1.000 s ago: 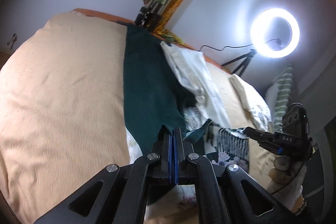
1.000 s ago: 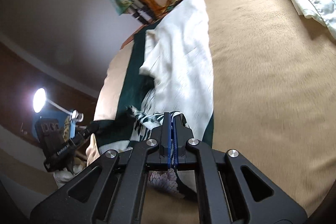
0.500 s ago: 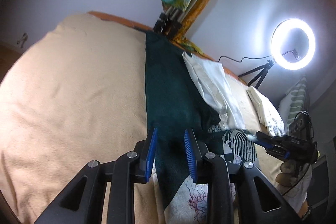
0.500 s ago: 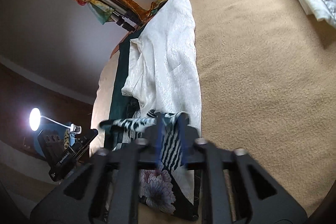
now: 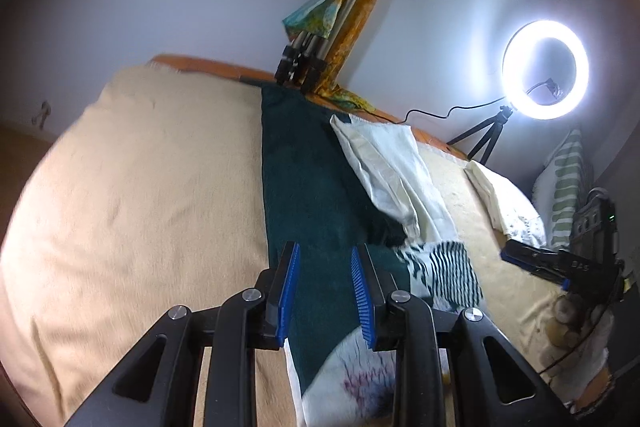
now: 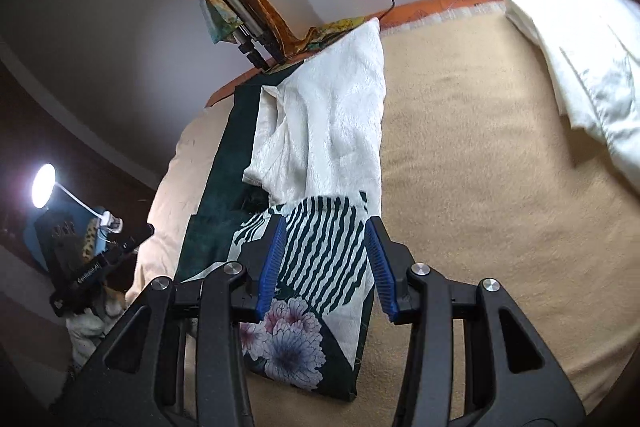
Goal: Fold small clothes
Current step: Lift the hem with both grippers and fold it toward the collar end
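Note:
A small patterned garment [image 6: 320, 259], white with dark green stripes and purple flowers, lies folded flat on the bed. Part of it rests on a long dark green cloth [image 5: 304, 187]. My right gripper [image 6: 326, 225] hovers over its striped part, open, blue pads clear of the fabric. My left gripper [image 5: 325, 251] is open above the green cloth, with the garment's [image 5: 444, 267] left edge just beneath it and nothing gripped. A white textured garment [image 6: 332, 123] lies beyond, overlapping the green cloth. In the left wrist view the right gripper [image 5: 508, 255] shows at the far right, in a hand.
A beige blanket [image 5: 140, 187] covers the bed. A folded white cloth [image 6: 580, 67] lies at the right. A tripod wrapped in a colourful scarf [image 5: 332, 15] leans at the headboard. A ring light [image 5: 545, 69] stands behind the bed and a small lamp [image 6: 43, 185] at the left.
Both grippers were shut on the patterned garment a second ago. They opened, let it go and lifted away. The garment now lies flat on the bed.

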Action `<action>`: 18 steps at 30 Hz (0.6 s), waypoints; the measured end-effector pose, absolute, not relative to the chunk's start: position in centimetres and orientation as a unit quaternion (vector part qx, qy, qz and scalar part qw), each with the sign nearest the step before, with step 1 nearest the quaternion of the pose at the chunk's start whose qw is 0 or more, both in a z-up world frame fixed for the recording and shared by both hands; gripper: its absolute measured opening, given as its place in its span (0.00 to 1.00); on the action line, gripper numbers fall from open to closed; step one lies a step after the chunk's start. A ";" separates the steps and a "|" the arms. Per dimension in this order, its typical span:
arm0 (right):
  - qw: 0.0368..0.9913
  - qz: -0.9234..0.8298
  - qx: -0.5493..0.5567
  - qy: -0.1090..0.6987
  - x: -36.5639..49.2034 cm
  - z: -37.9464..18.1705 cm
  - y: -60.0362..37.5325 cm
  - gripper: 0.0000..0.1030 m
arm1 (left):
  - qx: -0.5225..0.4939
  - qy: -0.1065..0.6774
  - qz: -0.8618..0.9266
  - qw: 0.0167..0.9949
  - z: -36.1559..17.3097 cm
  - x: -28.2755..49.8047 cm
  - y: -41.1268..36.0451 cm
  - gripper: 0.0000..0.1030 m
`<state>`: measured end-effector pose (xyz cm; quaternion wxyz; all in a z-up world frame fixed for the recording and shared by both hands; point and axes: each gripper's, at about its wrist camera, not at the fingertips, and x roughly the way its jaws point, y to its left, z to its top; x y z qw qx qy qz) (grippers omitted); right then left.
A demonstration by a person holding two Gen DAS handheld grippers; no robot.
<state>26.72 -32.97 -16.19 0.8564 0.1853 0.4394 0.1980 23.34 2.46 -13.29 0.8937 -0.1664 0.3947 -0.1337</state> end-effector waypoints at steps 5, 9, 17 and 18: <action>0.871 0.184 0.127 0.437 28.9 -14.7 -32.1 0.43 | -0.140 0.401 -0.121 0.897 -12.7 27.2 3.0 0.27; 0.873 0.171 0.102 0.446 32.1 -15.2 -31.7 0.43 | -0.139 0.415 -0.120 0.891 -13.5 31.1 3.9 0.30; 0.848 0.191 0.167 0.466 40.4 -17.6 -33.1 0.45 | -0.152 0.439 -0.136 0.875 -16.1 39.6 4.8 0.45; 0.847 0.189 0.171 0.467 41.3 -17.9 -33.3 0.45 | -0.158 0.439 -0.130 0.875 -16.4 40.4 5.0 0.45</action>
